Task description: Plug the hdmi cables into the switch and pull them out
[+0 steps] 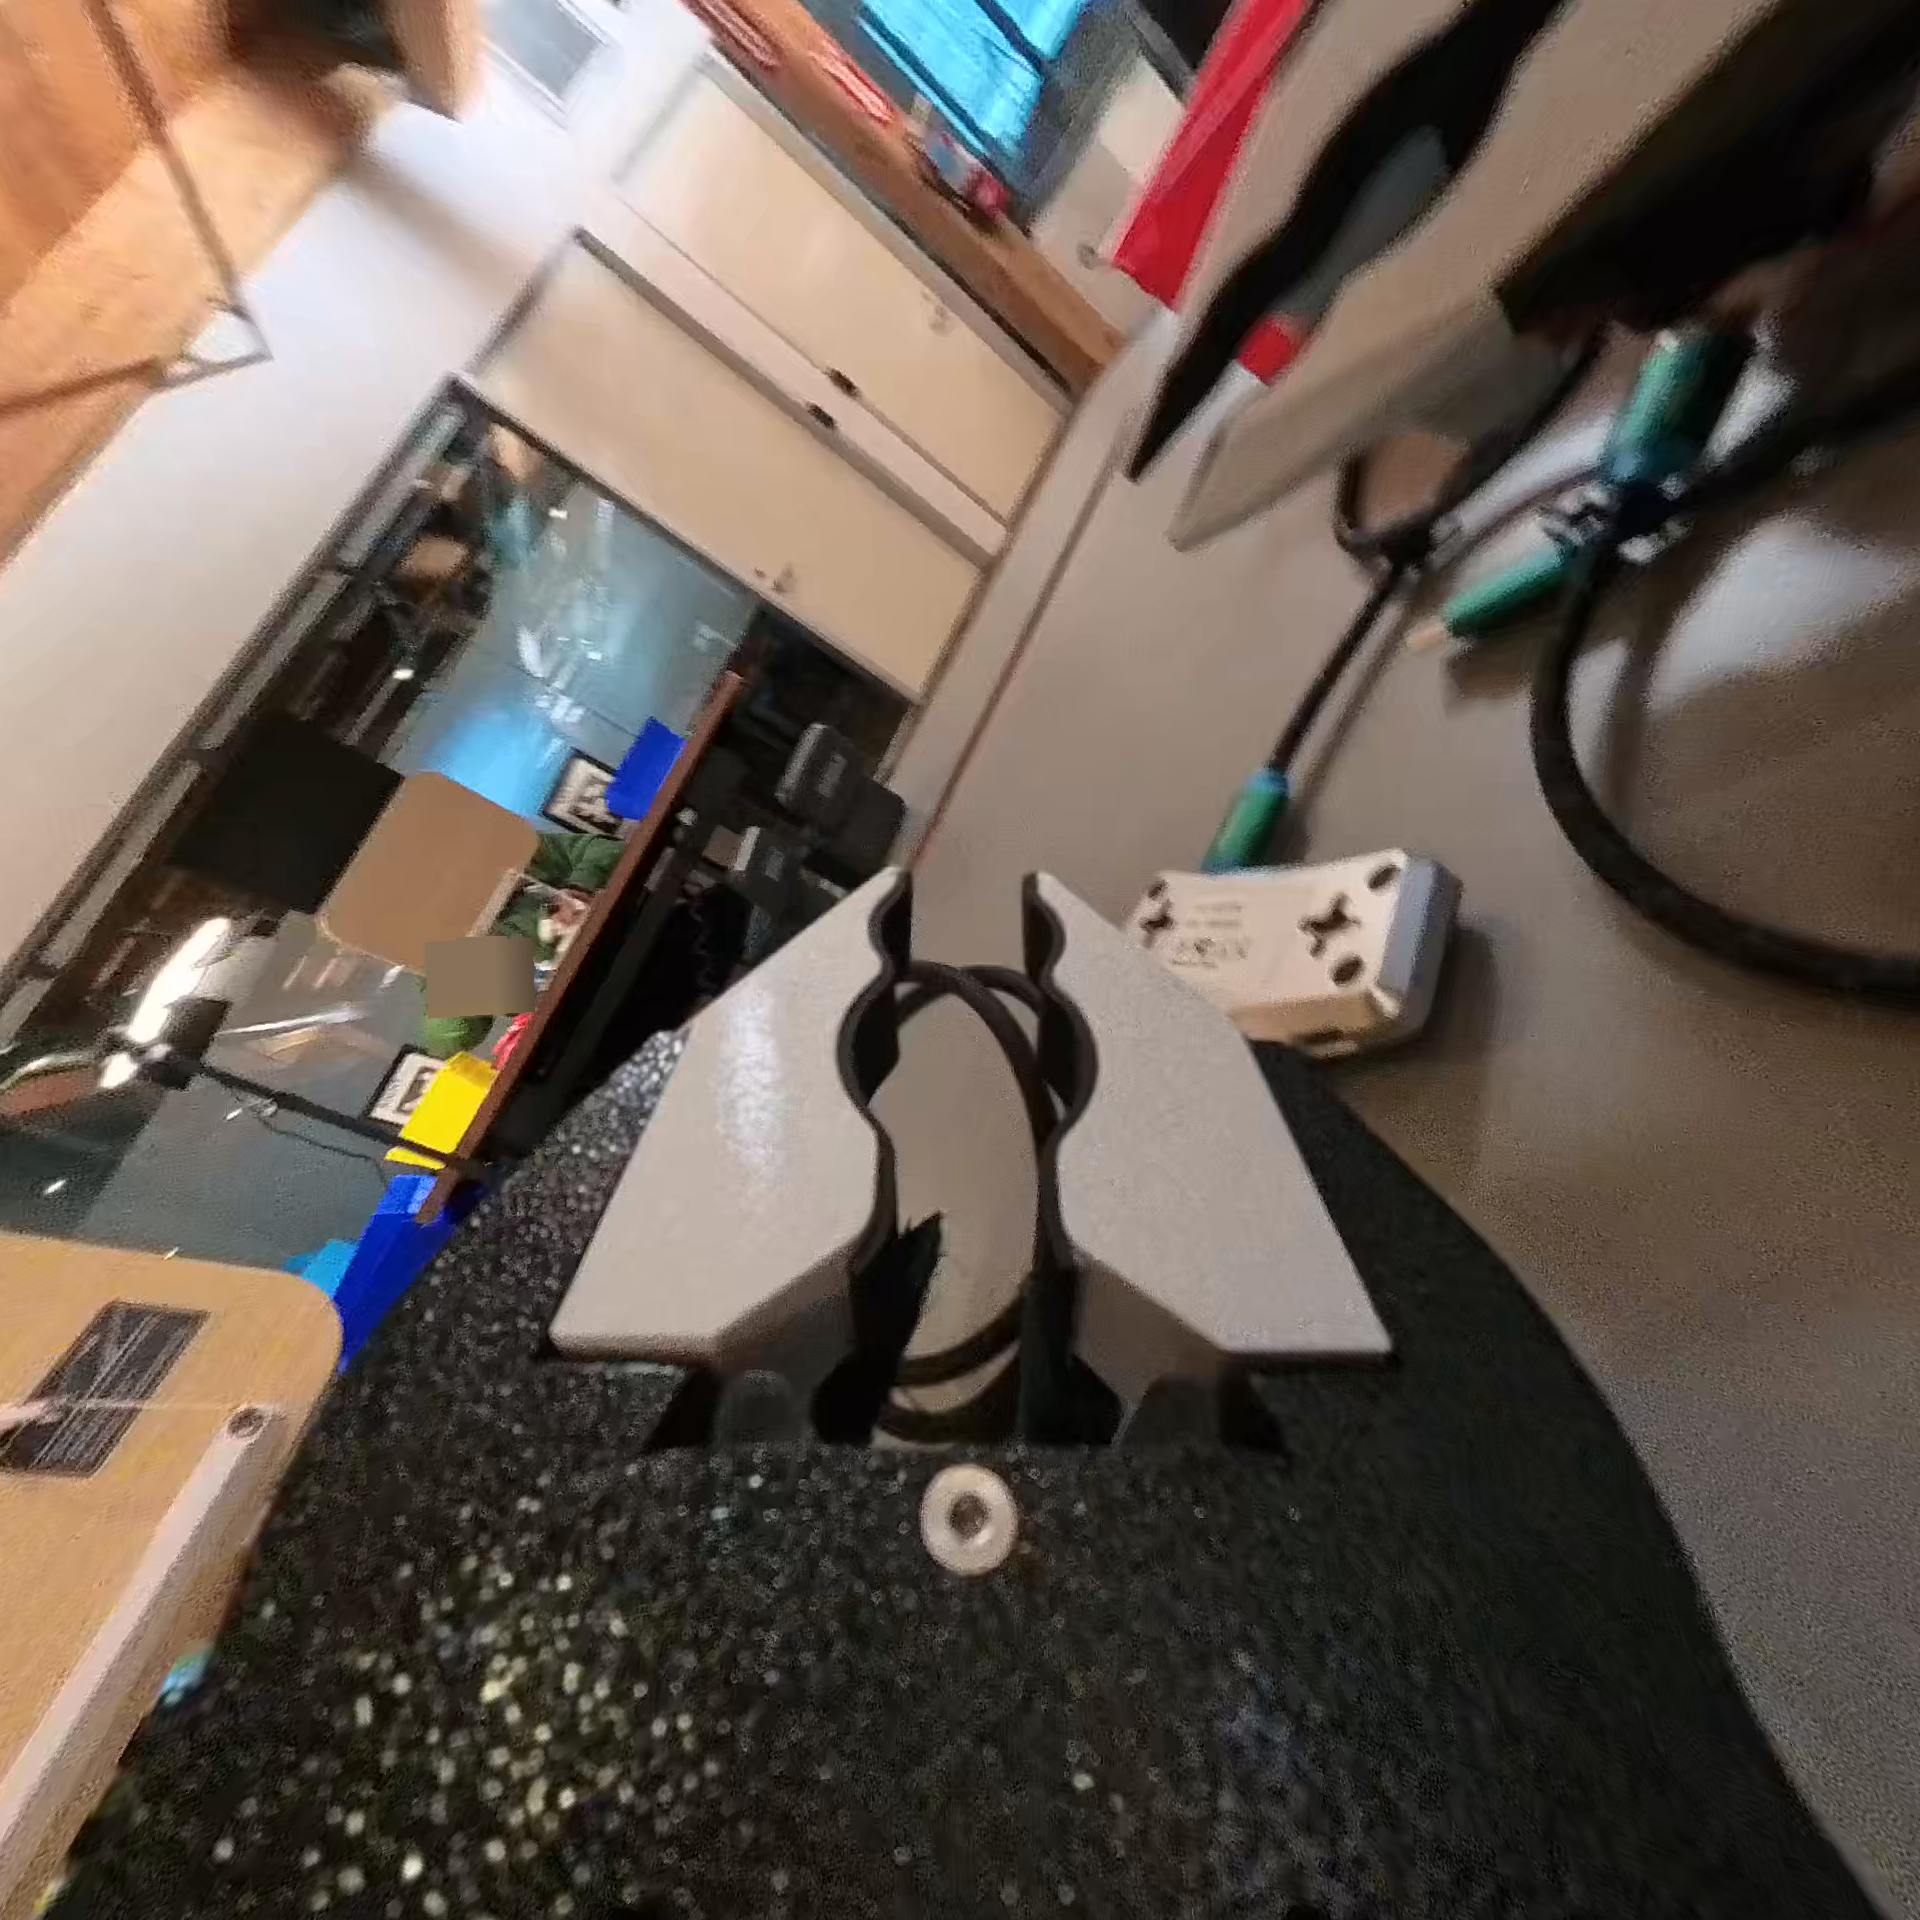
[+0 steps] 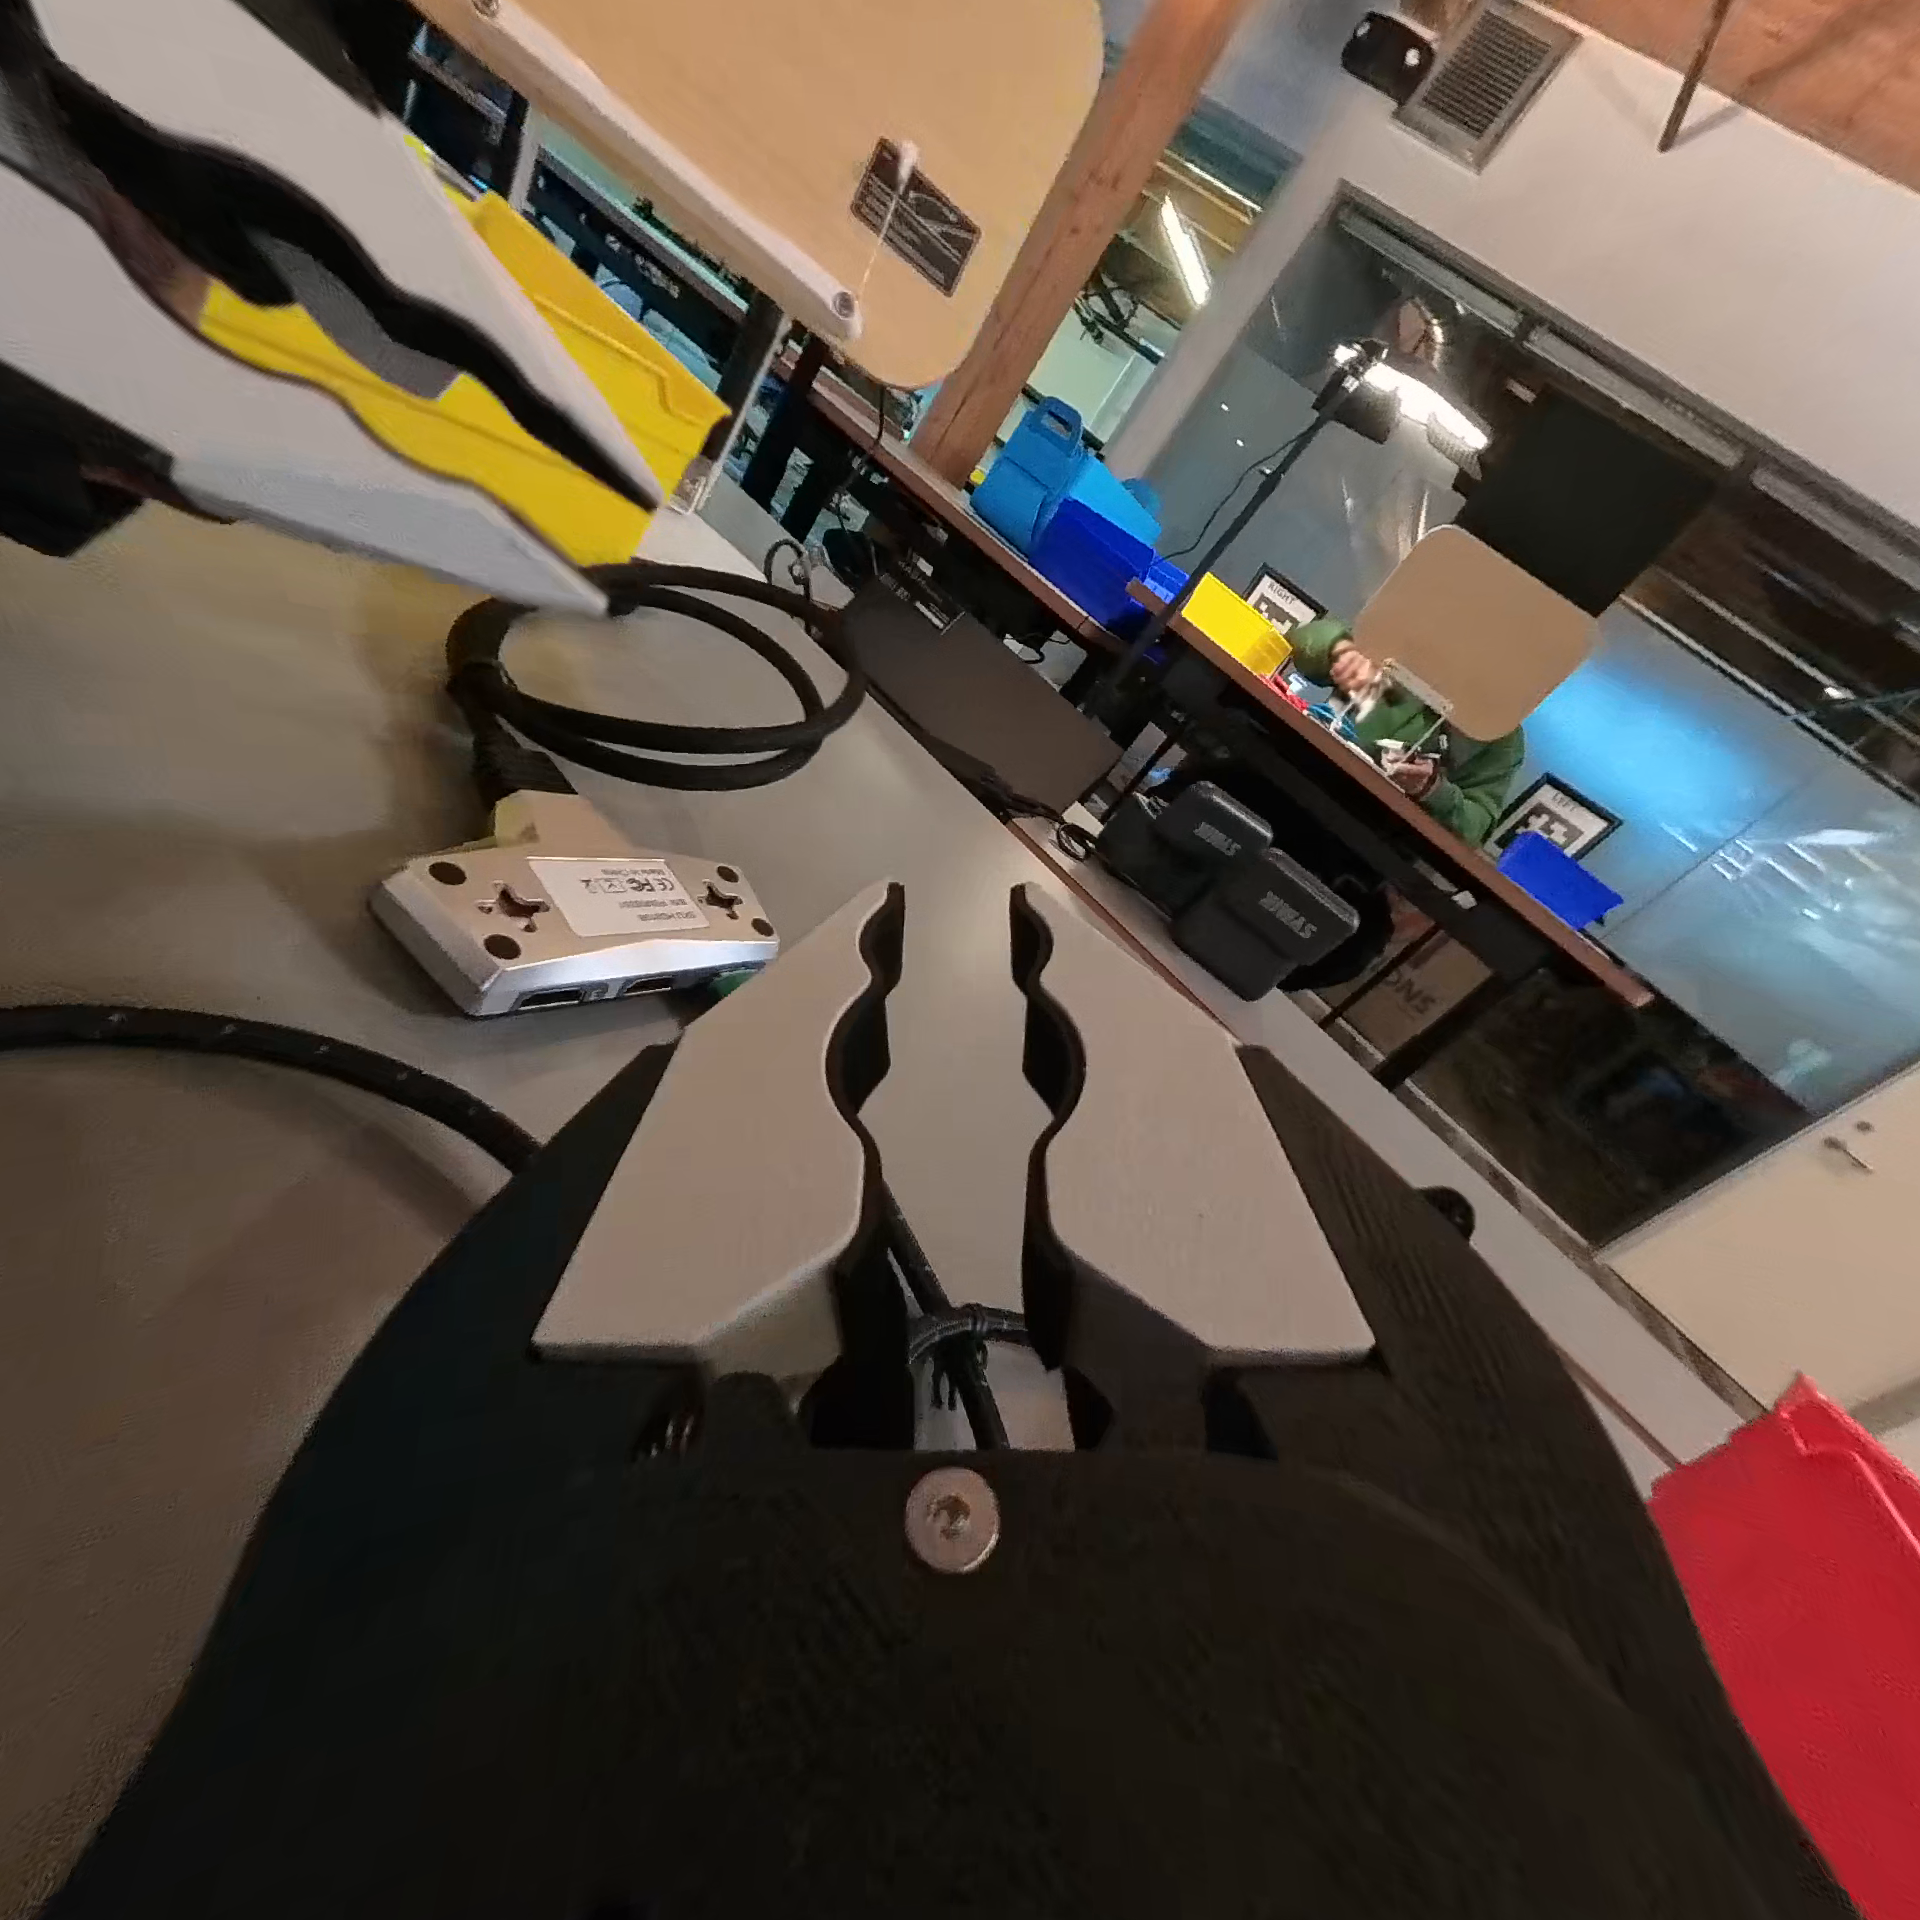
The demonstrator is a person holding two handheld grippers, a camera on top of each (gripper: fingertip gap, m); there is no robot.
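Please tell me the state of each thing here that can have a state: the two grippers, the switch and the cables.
left gripper: fingers open, nothing held.
right gripper: fingers open, nothing held.
switch: lying upside down on the table; two front ports look empty.
coiled black cable: loose on the table.
green-ended cable: lying behind the switch; whether it is plugged in cannot be told.

Both wrist views sit low and tilted, close above the grey table [image 1: 1558,1247], and share the upside-down silver switch [image 1: 1299,961] [image 2: 577,925] from opposite sides.
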